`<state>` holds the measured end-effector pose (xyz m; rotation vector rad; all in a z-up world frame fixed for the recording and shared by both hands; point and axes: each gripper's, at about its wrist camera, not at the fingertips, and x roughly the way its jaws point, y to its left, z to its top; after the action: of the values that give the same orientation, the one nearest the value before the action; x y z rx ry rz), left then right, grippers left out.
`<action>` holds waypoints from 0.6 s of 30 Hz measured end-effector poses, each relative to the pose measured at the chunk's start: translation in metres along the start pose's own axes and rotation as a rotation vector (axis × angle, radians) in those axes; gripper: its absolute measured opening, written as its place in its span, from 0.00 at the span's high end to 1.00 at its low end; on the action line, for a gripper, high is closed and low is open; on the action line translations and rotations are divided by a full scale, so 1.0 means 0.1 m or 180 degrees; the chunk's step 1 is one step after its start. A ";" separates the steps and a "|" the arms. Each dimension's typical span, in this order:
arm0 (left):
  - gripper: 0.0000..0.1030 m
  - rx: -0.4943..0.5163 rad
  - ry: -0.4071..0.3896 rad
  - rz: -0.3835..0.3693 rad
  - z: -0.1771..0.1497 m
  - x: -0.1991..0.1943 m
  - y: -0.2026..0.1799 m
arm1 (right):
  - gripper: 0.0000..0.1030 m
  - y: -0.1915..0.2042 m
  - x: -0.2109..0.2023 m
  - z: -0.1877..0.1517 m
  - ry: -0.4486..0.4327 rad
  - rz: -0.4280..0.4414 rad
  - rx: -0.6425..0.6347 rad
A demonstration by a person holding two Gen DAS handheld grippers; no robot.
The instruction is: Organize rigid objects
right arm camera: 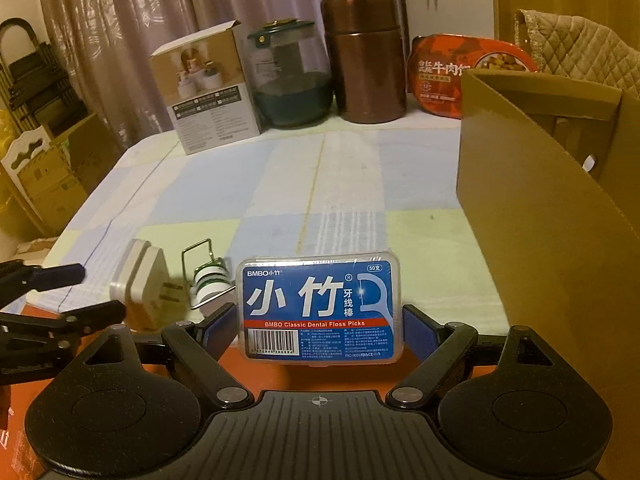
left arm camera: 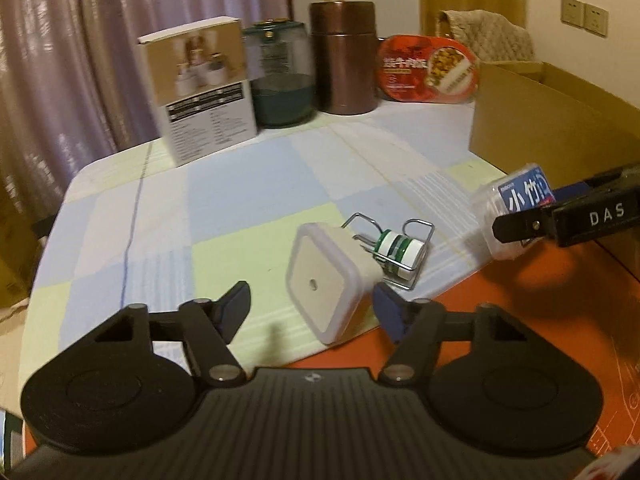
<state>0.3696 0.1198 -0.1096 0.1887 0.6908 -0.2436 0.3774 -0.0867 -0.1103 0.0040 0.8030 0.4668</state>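
on the left of the table [left arm camera: 240,184], under a pale checked cloth [right arm camera: 280,200], stands a white product box [left arm camera: 200,88], then a dark green glass jar [left arm camera: 280,76], a copper-brown canister [left arm camera: 344,58] and a red food tray [left arm camera: 430,68] leaning behind them. nearer, the left gripper [left arm camera: 310,312] points down at a white square plug adapter [left arm camera: 326,280] that lies on its side at the cloth's edge; its jaws stand part open with the adapter between them, the right pad close against the adapter's side, the left pad clear of it, so nothing is gripped. just beside the adapter, on its right, lies a small green-and-white roll in a wire holder [left arm camera: 394,250], close enough that i cannot tell whether they touch. further right the right gripper [right arm camera: 318,320] has its jaws closed on the two short ends of a clear dental floss pick box [right arm camera: 318,308] with a blue label, held upright above the orange mat [left arm camera: 520,300] at the near table edge. at the far right stands an open cardboard box [right arm camera: 540,220], its near wall just beside the floss box, with a quilted cloth [right arm camera: 580,48] behind it.
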 end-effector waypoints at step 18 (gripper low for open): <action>0.63 0.0190 0.0007 -0.0476 0.07 0.04 -0.19 | 0.19 -0.07 -0.03 0.02 -0.0036 -0.0008 0.0019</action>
<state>0.3711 0.0992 -0.1091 0.1944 0.7012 -0.4076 0.3795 -0.0933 -0.1084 0.0112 0.7933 0.4618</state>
